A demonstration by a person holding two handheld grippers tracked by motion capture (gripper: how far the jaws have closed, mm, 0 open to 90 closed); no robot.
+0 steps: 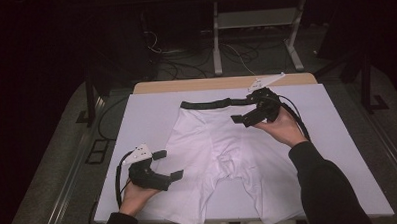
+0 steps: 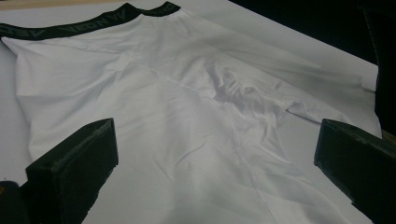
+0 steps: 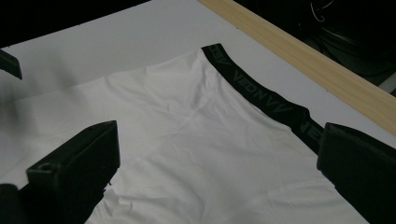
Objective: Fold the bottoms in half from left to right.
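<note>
White boxer briefs (image 1: pixel 212 146) lie flat on the white table cover (image 1: pixel 338 152), black waistband (image 1: pixel 211 103) at the far side and legs toward the near edge. My left gripper (image 1: pixel 168 165) is open beside the left leg of the briefs, low over the cover. In the left gripper view the briefs (image 2: pixel 187 116) spread between the wide-apart jaws of the left gripper (image 2: pixel 217 158). My right gripper (image 1: pixel 244 108) hovers open over the right end of the waistband. In the right gripper view the waistband (image 3: pixel 261 98) runs toward one jaw of the right gripper (image 3: pixel 217 163), which holds nothing.
A wooden table edge (image 1: pixel 225 83) shows beyond the white cover. Behind it on the dark floor are a white metal stand (image 1: pixel 256 20) and loose cables (image 1: pixel 185 62). The briefs' leg hems reach the near edge of the cover.
</note>
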